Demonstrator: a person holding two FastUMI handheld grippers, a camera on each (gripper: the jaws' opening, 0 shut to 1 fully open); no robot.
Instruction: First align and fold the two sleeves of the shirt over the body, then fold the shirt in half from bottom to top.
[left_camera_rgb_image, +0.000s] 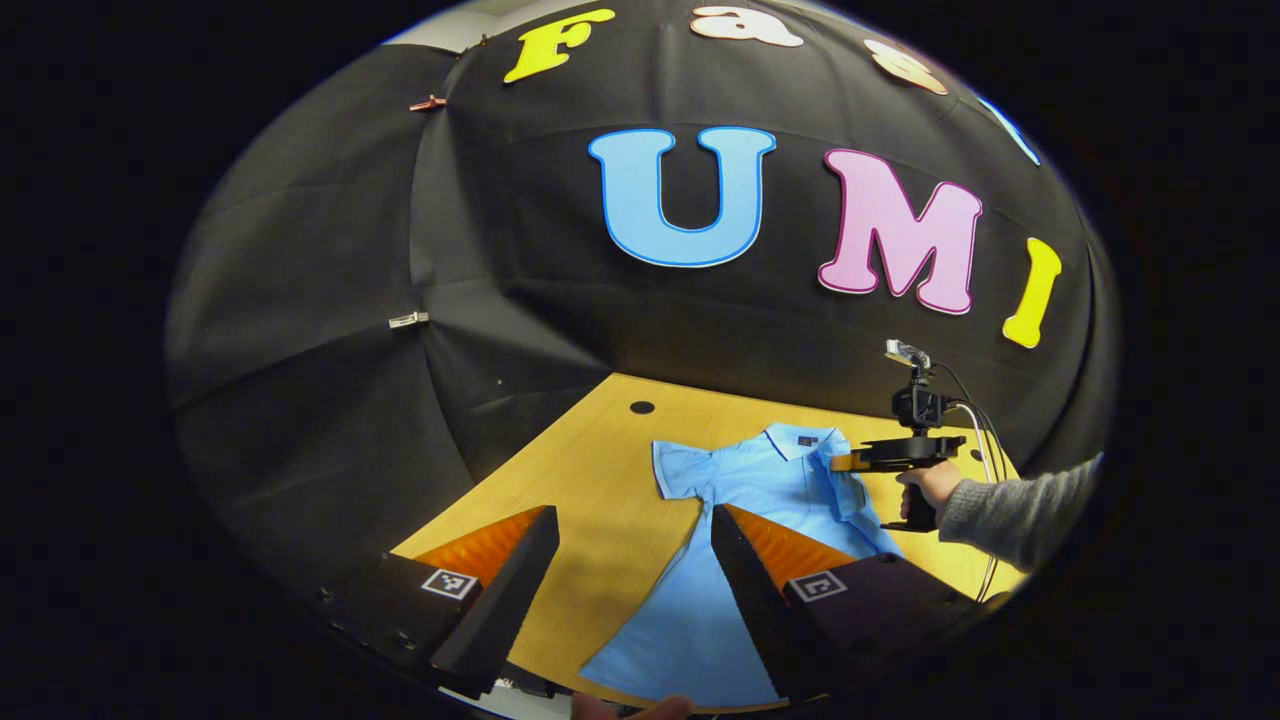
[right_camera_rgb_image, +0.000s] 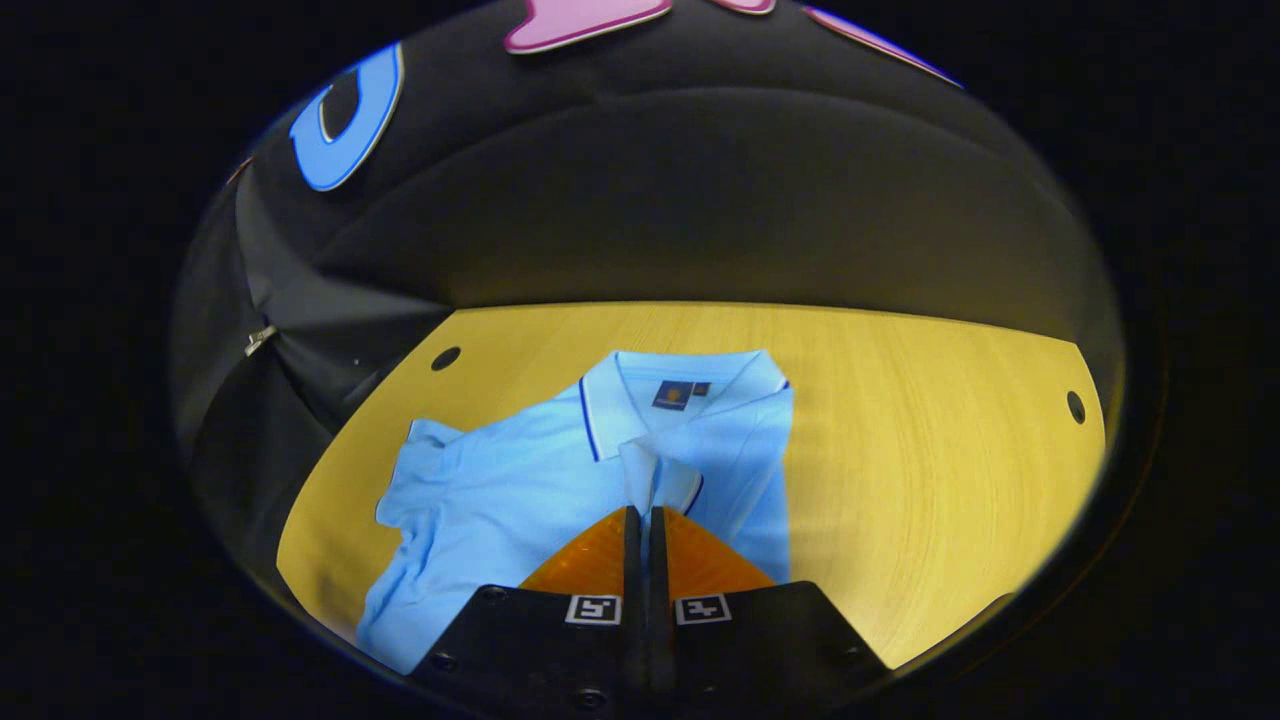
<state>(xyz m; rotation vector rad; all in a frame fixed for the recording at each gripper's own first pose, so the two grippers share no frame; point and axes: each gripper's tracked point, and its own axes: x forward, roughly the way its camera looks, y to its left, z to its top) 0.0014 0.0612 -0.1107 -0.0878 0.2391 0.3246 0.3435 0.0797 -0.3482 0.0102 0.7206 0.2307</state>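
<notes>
Left tool (left_camera_rgb_image: 630, 560): fingers spread wide, holding nothing, hovering over the near left part of the desk (left_camera_rgb_image: 590, 470) at the shirt's lower left edge.

Shirt (right_camera_rgb_image: 500, 490): light blue polo, lying face up on the desk, collar at the far end, hem toward the near edge. Left sleeve (left_camera_rgb_image: 675, 465) is spread flat out to the side, not yet folded. Right sleeve (right_camera_rgb_image: 745, 450) appears to lie folded in over the body: the shirt's right edge runs straight in the right tool's view.

Right tool (right_camera_rgb_image: 643, 525): fingers drawn together, low over the chest beside the placket; whether cloth is pinched between them I cannot tell. In the left tool's view it sits at the shirt's right shoulder, held by a hand (left_camera_rgb_image: 930, 485) in a grey sleeve.

Progress, as judged: one sleeve fold done. Remaining: left sleeve, then the bottom-to-top half fold.

Writing: a small dark label (right_camera_rgb_image: 672, 395) inside the collar, too small to read.
</notes>
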